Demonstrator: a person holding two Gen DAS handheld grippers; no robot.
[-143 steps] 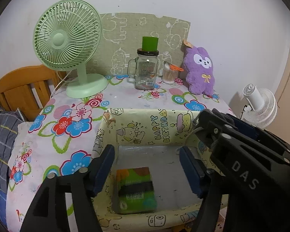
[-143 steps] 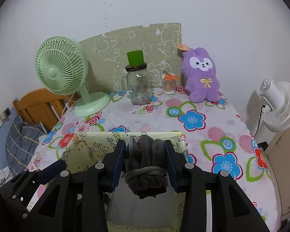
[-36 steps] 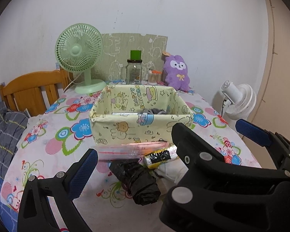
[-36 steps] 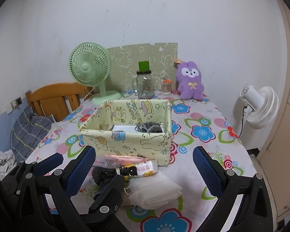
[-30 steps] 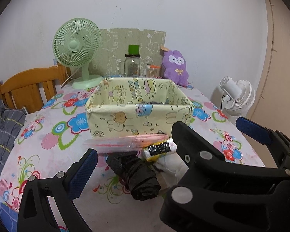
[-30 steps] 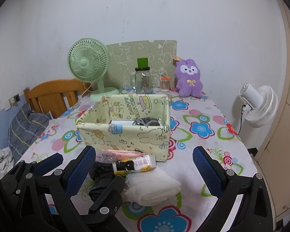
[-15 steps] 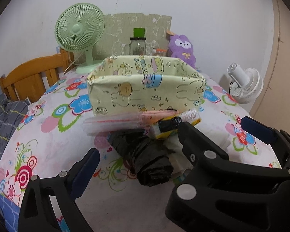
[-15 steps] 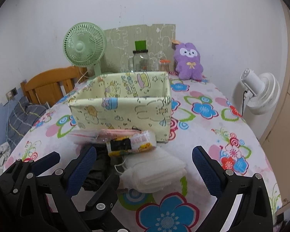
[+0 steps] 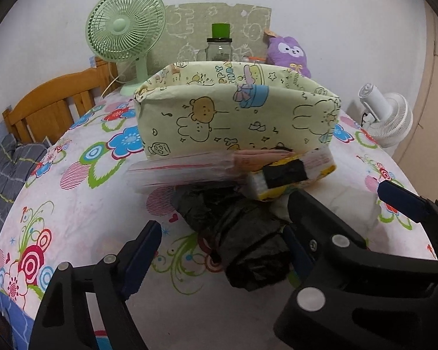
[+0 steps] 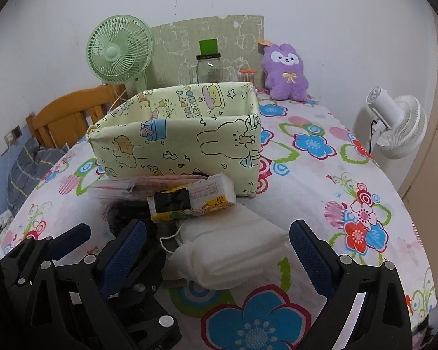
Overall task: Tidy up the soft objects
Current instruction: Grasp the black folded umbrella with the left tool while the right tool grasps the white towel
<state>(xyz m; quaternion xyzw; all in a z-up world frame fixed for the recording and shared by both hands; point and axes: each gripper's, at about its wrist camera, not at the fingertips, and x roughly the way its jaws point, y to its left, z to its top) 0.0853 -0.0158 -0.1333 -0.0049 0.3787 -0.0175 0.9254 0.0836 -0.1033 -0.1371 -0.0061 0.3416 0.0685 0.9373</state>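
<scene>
A yellow cartoon-print fabric box (image 9: 236, 116) (image 10: 184, 143) stands mid-table. In front of it lie a clear zip bag (image 9: 184, 169) (image 10: 114, 188), a yellow tissue pack (image 9: 289, 175) (image 10: 192, 201), a rolled black plastic bag (image 9: 242, 233) (image 10: 125, 218) and a folded white cloth (image 10: 230, 248). My left gripper (image 9: 222, 250) is open, its fingers either side of the black bag. My right gripper (image 10: 219, 250) is open, its fingers either side of the white cloth.
A green fan (image 9: 125, 29) (image 10: 119, 49), a glass jar with green lid (image 9: 219, 46) (image 10: 208, 64) and a purple plush (image 9: 290, 55) (image 10: 286, 73) stand at the back. A wooden chair (image 9: 52, 105) is left, a white fan (image 10: 394, 128) right.
Both grippers have come lower and closer to the pile in front of the box. The left now straddles the black bag, the right the white cloth. Both stay open.
</scene>
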